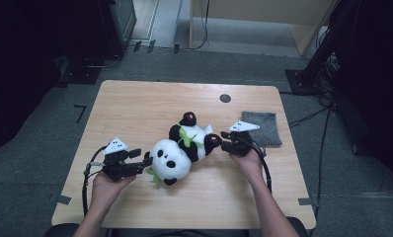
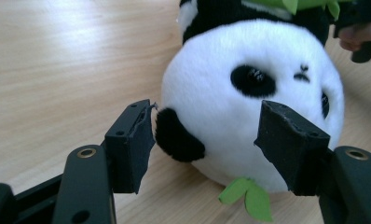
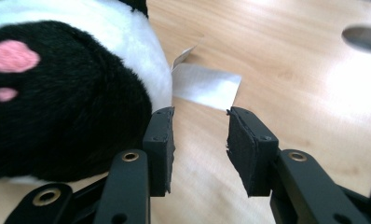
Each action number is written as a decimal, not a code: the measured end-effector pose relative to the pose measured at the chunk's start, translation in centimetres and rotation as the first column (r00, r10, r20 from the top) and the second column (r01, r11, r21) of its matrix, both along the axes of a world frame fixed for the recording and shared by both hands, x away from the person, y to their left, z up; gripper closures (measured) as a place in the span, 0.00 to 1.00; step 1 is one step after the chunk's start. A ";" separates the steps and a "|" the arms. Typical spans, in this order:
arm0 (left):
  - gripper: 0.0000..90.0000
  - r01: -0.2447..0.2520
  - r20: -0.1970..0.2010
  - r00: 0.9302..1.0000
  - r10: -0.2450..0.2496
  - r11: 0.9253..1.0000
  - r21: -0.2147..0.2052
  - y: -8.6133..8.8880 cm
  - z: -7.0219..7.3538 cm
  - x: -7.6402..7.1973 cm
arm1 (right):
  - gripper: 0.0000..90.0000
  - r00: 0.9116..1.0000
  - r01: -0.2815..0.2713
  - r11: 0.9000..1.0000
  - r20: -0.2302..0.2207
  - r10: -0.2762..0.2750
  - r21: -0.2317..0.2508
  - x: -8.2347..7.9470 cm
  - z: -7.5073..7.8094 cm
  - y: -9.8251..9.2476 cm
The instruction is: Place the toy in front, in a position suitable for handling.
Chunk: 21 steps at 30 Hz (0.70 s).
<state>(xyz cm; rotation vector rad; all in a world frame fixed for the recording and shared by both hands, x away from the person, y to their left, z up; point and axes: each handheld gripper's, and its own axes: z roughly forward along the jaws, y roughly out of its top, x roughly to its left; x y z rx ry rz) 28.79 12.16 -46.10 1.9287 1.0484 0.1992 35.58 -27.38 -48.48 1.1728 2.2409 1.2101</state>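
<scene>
**Two grippers flanked a toy panda lying on its back**

The plush panda [image 1: 182, 148] lay on its back near the middle of the wooden table [image 1: 135, 103], head toward the near left and feet toward the far right. That diagonal lie seemed to explain the hands: the left gripper [image 1: 144, 163] came at the head from the left, and the right gripper [image 1: 224, 140] at a foot from the right, as if the toy was to be taken at both ends.

The left claw stood partly open with nothing clamped. In the left gripper view its jaws straddled the white head [image 2: 249, 102]; one pad sat just beside the black ear [image 2: 176, 140], the other in front of the cheek, and whether either pad touched the fur could not be told.

The right claw was also open, by a narrow gap, and held nothing. In the right gripper view bare table showed between the pads, and the black foot [image 3: 58, 102] with its pink sole marks lay just to the left of them, beside one jaw.

The high view gave the whole layout, including a grey cloth [image 1: 261, 127] at the far right and a dark round hole [image 1: 225, 98] in the tabletop. The gripper views added details: a green felt leaf [image 2: 246, 196] under the chin, and a white sewn-in label [image 3: 204, 86] lying behind the foot.
</scene>
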 end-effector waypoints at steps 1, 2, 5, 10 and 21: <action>0.39 0.005 0.000 1.000 -0.005 1.000 0.006 -0.2 -0.2 0.2 | 0.68 1.000 -0.011 1.000 -0.003 0.011 0.014 0.1 -0.1 0.1; 0.39 0.019 -0.004 1.000 -0.019 1.000 0.012 -0.4 -0.5 0.4 | 0.69 1.000 -0.021 1.000 -0.022 0.021 0.021 0.2 -0.1 0.2; 0.37 0.033 -0.002 0.999 -0.033 0.999 0.011 -0.7 -0.8 0.8 | 0.73 0.998 -0.041 0.998 -0.039 0.042 0.038 0.2 0.2 0.2; 0.36 0.023 0.024 0.999 -0.023 1.000 0.012 -0.3 -1.0 1.7 | 0.78 0.994 -0.070 0.997 -0.076 0.073 0.046 -0.4 0.3 0.0; 0.39 0.030 -0.008 1.000 -0.030 1.000 0.004 -0.4 -0.7 5.6 | 0.75 0.991 -0.075 0.997 -0.112 0.074 -0.004 -4.2 0.6 -0.3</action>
